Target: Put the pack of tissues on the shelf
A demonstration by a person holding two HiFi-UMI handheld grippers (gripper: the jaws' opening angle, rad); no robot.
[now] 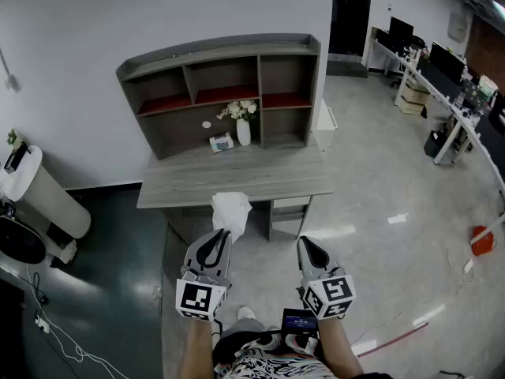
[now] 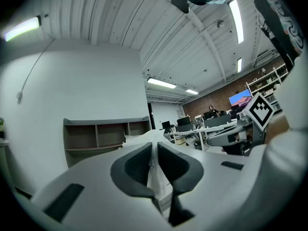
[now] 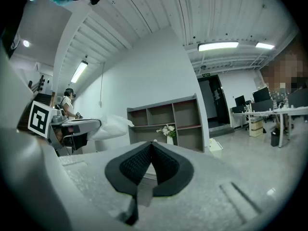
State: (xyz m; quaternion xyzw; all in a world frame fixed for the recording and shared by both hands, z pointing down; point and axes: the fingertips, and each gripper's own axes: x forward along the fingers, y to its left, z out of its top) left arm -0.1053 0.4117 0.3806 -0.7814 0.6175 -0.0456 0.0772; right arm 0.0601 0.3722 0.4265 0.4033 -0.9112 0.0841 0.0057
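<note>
A soft, crinkled white pack of tissues (image 1: 230,210) was seen pinched between the nearly closed jaws of the left tool (image 1: 220,238), projecting toward twelve o'clock, well short of the shelf (image 1: 221,54). That boxy shelf was set on a grey wood-grain surface (image 1: 181,181) against a white wall (image 1: 79,22). At three o'clock, the right tool (image 1: 309,248) was held closed, empty, over glossy floor (image 1: 379,180).

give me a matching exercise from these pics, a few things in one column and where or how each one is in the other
1 pack of tissues
2 vase of flowers
3 right gripper
4 shelf

a jaws together, empty
b on the desk, at the shelf's lower bay
c red floors in its upper compartments
d clamped in the left gripper

Pairs: 1-d, 2-b, 3-a, 4-c
</note>
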